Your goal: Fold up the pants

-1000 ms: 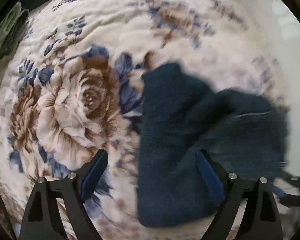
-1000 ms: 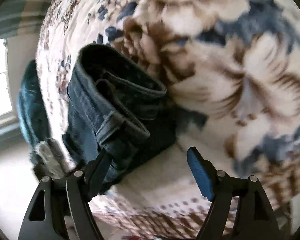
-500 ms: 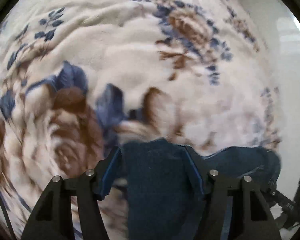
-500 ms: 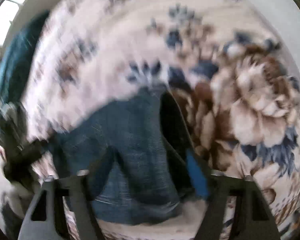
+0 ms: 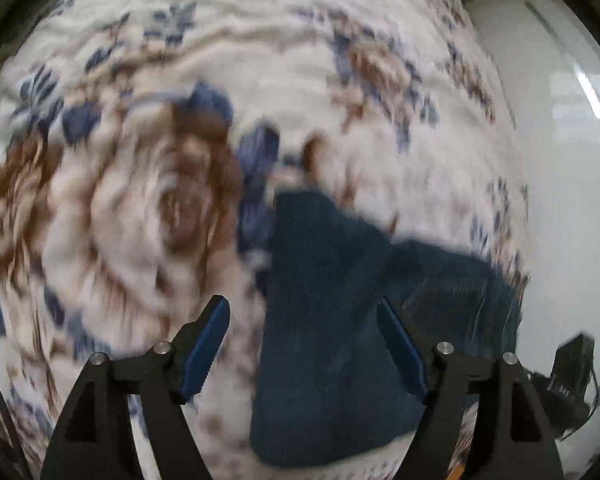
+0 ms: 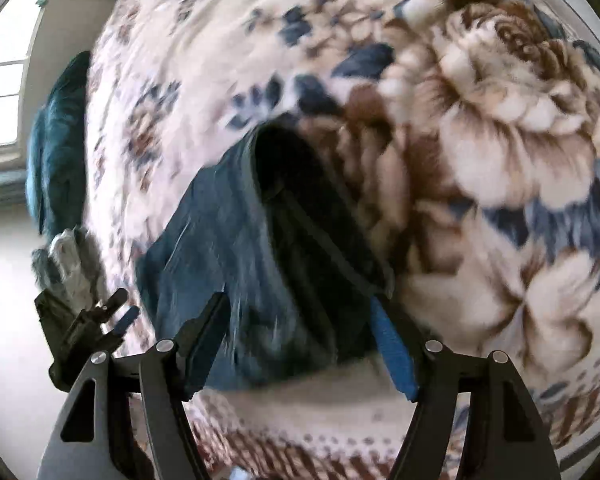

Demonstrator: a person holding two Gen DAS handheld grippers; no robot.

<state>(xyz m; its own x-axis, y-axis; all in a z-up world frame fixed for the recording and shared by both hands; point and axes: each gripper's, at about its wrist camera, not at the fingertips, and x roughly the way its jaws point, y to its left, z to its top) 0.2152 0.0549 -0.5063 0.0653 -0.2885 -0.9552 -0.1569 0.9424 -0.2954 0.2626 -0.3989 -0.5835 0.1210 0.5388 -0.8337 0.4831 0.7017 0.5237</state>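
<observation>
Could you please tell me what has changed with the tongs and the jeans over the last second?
Half a second ago both tongs had closed in on the folded jeans. Now the left tongs and right tongs are opening again, their pads clear of the denim, which lies below between them. The jeans stay folded in the same spot on the floral blanket.

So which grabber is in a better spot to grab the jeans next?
Probably the right gripper: the jeans fill the gap between its opening jaws. The left gripper, also opening, sits half over the blanket.
</observation>
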